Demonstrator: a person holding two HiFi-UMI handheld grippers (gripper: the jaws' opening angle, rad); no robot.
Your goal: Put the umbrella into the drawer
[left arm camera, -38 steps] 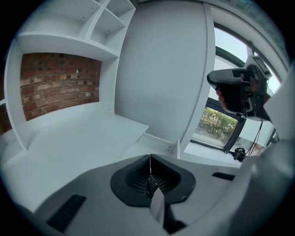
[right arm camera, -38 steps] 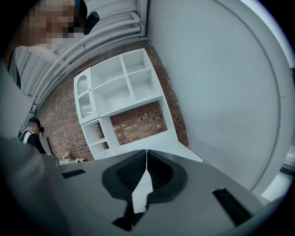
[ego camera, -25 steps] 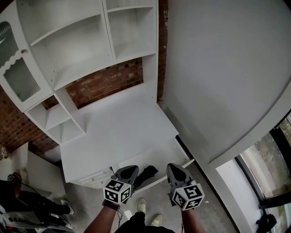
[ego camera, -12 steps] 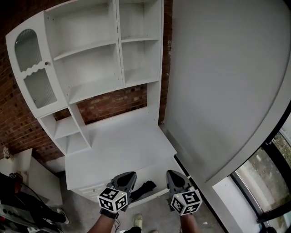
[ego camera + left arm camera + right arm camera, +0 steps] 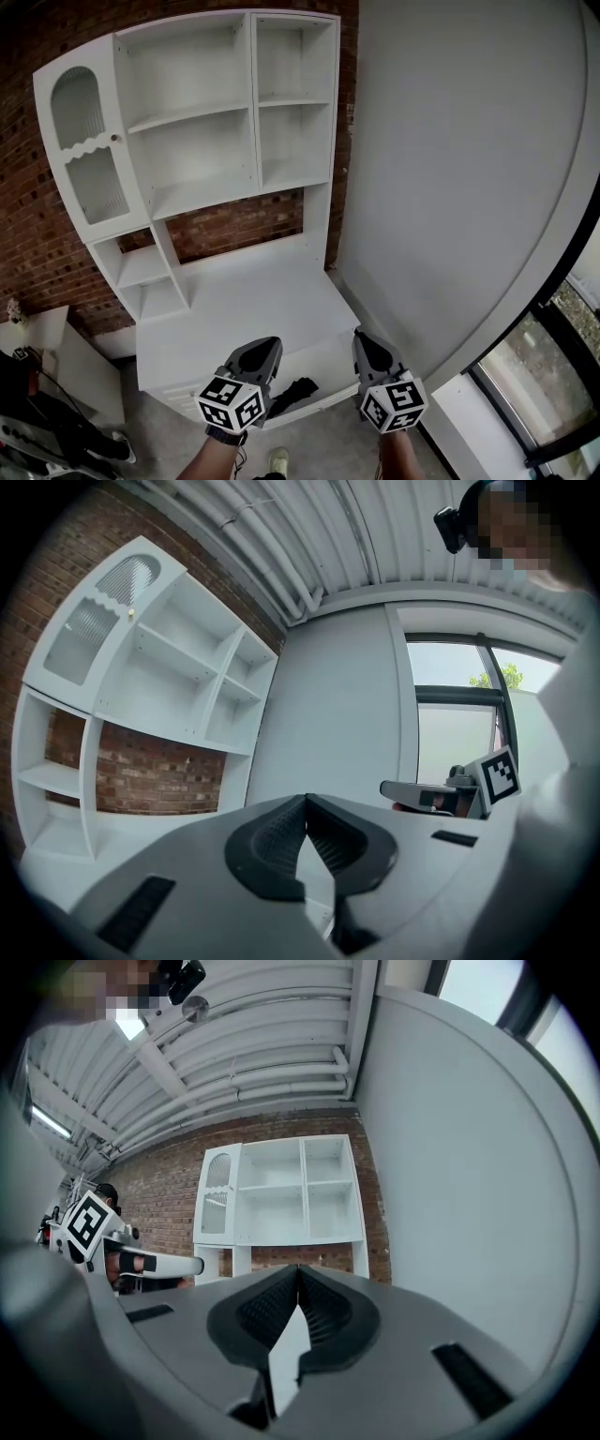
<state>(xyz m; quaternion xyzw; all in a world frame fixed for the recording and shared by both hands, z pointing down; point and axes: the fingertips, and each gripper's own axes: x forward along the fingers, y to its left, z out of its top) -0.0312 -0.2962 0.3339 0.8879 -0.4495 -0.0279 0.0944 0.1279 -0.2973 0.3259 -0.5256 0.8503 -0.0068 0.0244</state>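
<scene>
White-painted wood makes up the desk [image 5: 234, 300] and the shelf unit [image 5: 197, 122] on it, both backed by a brick wall [image 5: 37, 234]. A plain grey wall [image 5: 450, 141] fills the head view from twelve round to four o'clock.

At the desk's front edge, near six o'clock in the head view, the drawer [image 5: 333, 358] stands pulled out. The umbrella [image 5: 295, 388], black and folded, lies inside it, in the drawer's left part as seen from above.

The left gripper [image 5: 257, 349] sits at about seven o'clock from the frame's centre and the right gripper [image 5: 364, 339] at about five. The umbrella shows between them, and neither touches it.

The left gripper view shows that gripper's jaws clenched tip to tip with nothing between them, and the right gripper shows at three o'clock. In the right gripper view the jaws likewise meet at the tips, empty, with the shelf unit at twelve o'clock beyond them and the left gripper at nine.
</scene>
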